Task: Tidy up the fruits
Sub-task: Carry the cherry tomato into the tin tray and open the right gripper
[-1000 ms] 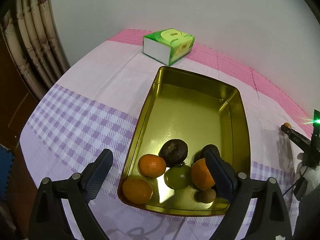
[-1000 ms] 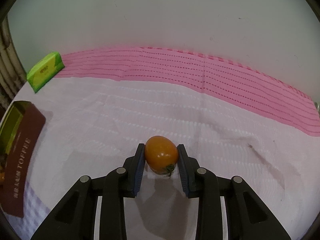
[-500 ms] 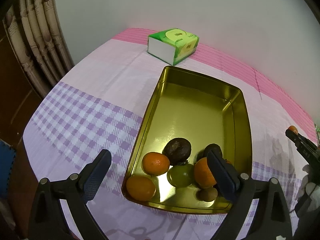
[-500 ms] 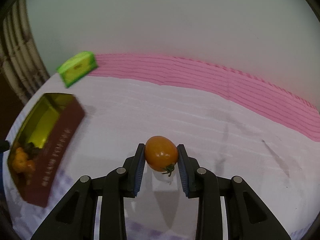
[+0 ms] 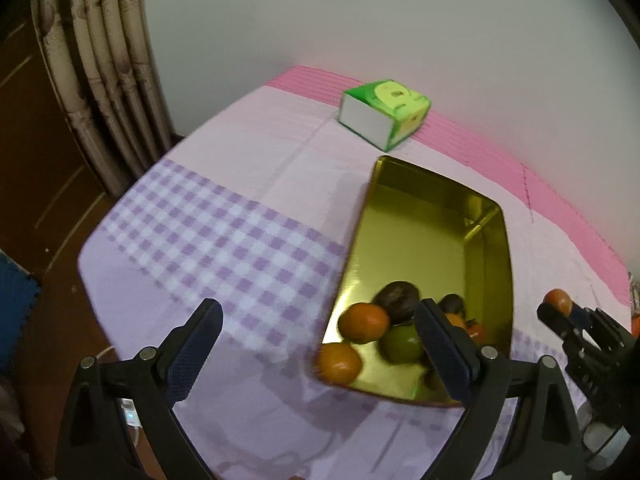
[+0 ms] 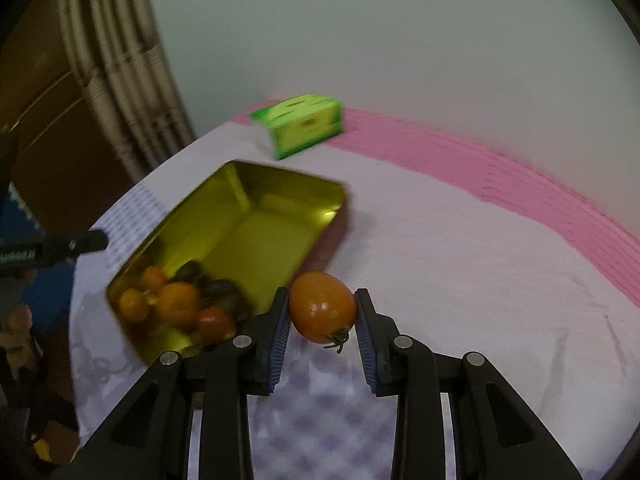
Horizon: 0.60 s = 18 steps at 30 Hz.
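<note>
An orange tomato (image 6: 322,306) with a green stalk is clamped between the pads of my right gripper (image 6: 322,316), held in the air just right of the gold tin's near corner. The gold tin (image 6: 256,216) lies on the tablecloth and holds several fruits at its near end: oranges (image 5: 363,322), a green fruit (image 5: 401,344) and a dark fruit (image 5: 398,297). My left gripper (image 5: 320,350) is open and empty, hovering over the tin's near left rim (image 5: 352,256). In the left wrist view the right gripper (image 5: 560,312) with the tomato (image 5: 558,301) shows at the right edge.
A green tissue box (image 5: 384,118) stands at the back of the table near the white wall. A curtain (image 5: 104,80) and dark wooden furniture lie past the table's left edge. The cloth is lilac check (image 5: 216,236) near me and pink stripe (image 6: 500,176) at the back.
My right gripper carried the tomato leftward and upward to the tin, rolling as it went. My left gripper drew back and to the left, so the tin now sits to the right in its view.
</note>
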{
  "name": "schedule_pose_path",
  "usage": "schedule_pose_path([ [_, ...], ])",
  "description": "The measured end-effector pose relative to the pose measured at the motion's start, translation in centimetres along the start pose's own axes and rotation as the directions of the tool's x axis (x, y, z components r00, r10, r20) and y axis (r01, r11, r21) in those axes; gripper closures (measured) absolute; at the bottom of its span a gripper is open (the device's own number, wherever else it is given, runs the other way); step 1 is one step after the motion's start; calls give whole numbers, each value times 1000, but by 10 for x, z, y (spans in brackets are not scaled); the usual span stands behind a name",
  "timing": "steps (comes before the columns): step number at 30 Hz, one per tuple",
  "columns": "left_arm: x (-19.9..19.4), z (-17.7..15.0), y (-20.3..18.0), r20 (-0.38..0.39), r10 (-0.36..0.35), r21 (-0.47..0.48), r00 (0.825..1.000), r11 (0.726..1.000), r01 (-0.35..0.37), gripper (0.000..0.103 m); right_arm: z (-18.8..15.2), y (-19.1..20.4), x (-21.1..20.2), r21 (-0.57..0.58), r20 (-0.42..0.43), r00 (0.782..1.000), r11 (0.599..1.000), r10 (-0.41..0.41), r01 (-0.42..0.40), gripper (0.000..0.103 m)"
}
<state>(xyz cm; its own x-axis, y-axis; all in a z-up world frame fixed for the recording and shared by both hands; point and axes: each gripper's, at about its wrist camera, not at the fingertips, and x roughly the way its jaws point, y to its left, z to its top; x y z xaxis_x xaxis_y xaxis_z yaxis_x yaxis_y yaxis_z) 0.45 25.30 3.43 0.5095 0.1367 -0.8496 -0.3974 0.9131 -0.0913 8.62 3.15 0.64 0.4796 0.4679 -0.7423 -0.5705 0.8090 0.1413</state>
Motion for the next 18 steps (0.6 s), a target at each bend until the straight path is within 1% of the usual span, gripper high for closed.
schedule_pose_path([
  [3,-5,-3,11,1,16,-9,1000,1000,-16,8,-4,22,5,-33,-19,999,999,33,-33,70],
  [8,-3,-9,22,-28,25,-29,999,999,-26,8,-11,53,17,-84,-73,995,993,74,-80,70],
  [13,-5,-12,20,-24,28,-18,999,999,-29,8,-15,75,26,-133,-100,992,987,74,-87,70],
  [18,-5,-13,15,-22,31,0,999,1000,-31,8,-14,80,38,-140,-118,991,987,65,-81,70],
])
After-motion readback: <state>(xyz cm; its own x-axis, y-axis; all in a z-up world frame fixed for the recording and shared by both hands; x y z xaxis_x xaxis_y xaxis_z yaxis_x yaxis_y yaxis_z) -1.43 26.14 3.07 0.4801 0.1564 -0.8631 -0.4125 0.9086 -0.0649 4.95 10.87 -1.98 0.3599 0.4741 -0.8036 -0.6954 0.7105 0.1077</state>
